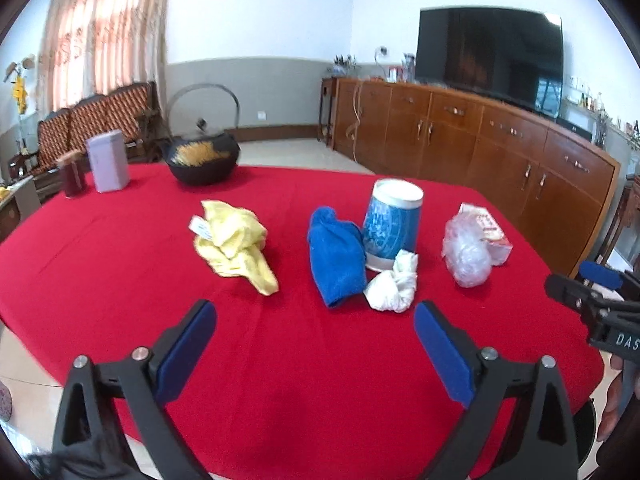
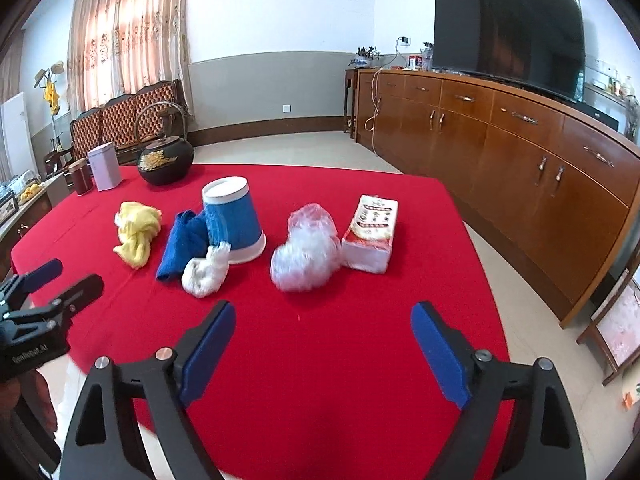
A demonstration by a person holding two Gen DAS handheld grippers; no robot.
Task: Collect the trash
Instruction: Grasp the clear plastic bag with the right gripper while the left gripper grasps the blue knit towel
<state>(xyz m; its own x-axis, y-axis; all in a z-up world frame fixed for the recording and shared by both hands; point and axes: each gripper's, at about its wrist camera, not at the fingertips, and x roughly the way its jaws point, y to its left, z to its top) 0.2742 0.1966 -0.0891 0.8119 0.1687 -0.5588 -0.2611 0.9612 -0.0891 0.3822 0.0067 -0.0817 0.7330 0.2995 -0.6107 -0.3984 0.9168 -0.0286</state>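
Both claws gape empty; right should straddle the bag, then pinch its crumpled top

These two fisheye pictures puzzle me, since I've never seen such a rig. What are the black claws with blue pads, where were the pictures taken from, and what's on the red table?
The claws are hand-held grippers, one per hand, each carrying a camera looking along its fingers. The left gripper and right gripper are both open, holding nothing. On the red table lie a yellow cloth, blue cloth, upside-down blue bin, white wad, crumpled clear plastic and tissue pack.
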